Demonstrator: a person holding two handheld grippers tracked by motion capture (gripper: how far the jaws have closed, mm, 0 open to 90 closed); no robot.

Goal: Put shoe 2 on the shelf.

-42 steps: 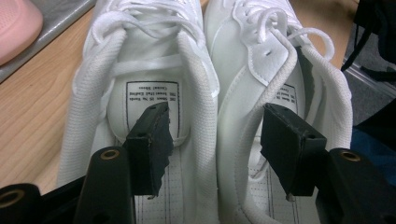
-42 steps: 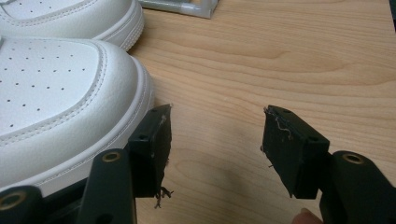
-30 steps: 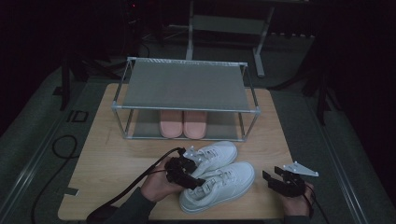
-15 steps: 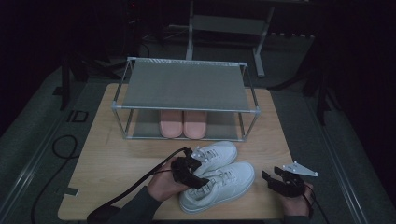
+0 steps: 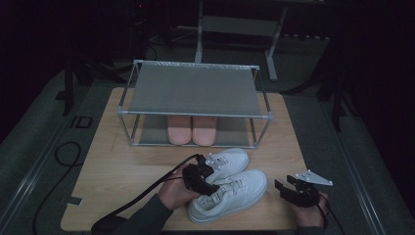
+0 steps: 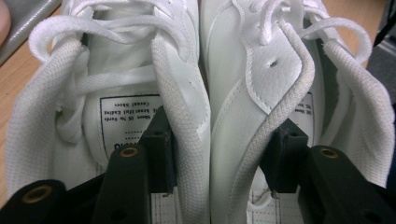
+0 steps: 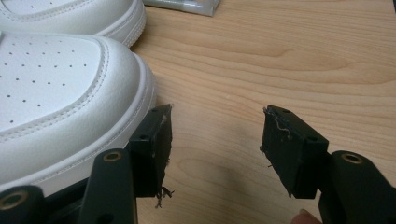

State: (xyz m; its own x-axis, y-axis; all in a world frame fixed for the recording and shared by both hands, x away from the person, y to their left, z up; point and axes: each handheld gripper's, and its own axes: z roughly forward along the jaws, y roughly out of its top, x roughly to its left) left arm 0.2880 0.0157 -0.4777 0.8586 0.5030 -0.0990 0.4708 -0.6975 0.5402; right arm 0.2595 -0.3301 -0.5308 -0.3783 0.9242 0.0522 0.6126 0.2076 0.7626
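Observation:
Two white sneakers lie side by side at the table's front, the nearer sneaker (image 5: 237,193) and the farther sneaker (image 5: 229,160). My left gripper (image 5: 208,183) reaches into their heel ends. In the left gripper view one pad (image 6: 159,147) sits inside the left sneaker (image 6: 116,70) and the other inside the right sneaker (image 6: 261,70). The left gripper (image 6: 222,144) has just been closing, and its pads press the two inner collars together. My right gripper (image 5: 285,185) stands open just right of the nearer sneaker's toe (image 7: 56,93). Nothing lies between the right gripper's (image 7: 215,140) pads.
A metal shoe rack (image 5: 195,115) stands at the back of the wooden table (image 5: 122,166), with pink slippers (image 5: 191,132) on its lower shelf. A black cable (image 5: 156,188) trails from the left gripper toward the front left. Dark floor surrounds the table.
My left gripper has shifted slightly right, further over the sneakers' openings, and its jaws have narrowed onto the inner collars. The right gripper has stayed where it was.

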